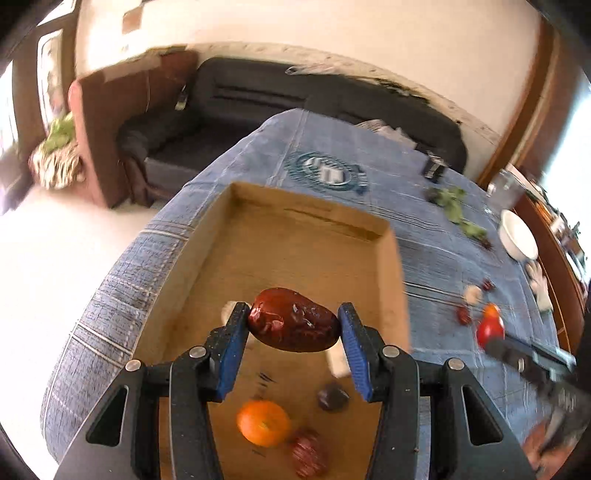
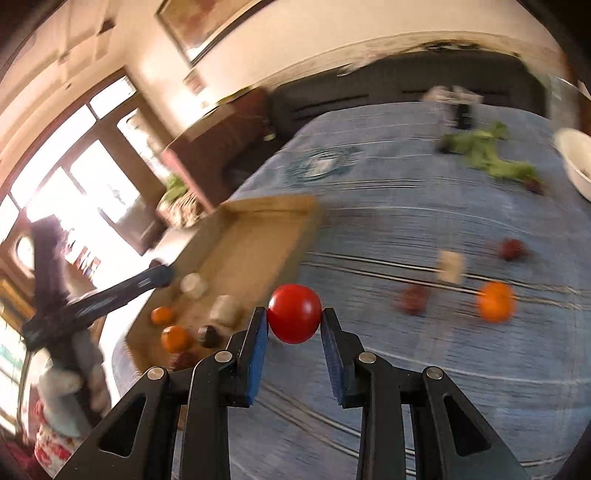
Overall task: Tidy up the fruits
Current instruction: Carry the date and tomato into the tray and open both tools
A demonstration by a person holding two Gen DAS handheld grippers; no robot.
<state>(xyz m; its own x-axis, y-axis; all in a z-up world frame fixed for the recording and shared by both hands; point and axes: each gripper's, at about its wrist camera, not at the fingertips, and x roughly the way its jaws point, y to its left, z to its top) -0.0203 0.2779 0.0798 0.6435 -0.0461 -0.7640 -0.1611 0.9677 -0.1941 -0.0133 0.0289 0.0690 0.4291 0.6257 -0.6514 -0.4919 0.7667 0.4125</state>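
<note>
Cream walls (image 1: 332, 29), black sofa (image 1: 258, 96) along the far wall, brown wooden cabinet (image 1: 110, 122), framed picture (image 2: 207, 26), bright sunlit windows (image 2: 85, 181), pale floor (image 1: 55, 258)

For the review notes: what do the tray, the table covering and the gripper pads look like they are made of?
Tray: apparently plain brown cardboard, matte, with thin folded walls.
Table covering: looks like woven cloth, faded blue with pale stripes and a soft, unshiny surface.
Gripper pads: blue, finely ribbed, probably rubber or soft plastic, set on smooth black plastic-looking arms; the exact material is not settled by the views.
</note>
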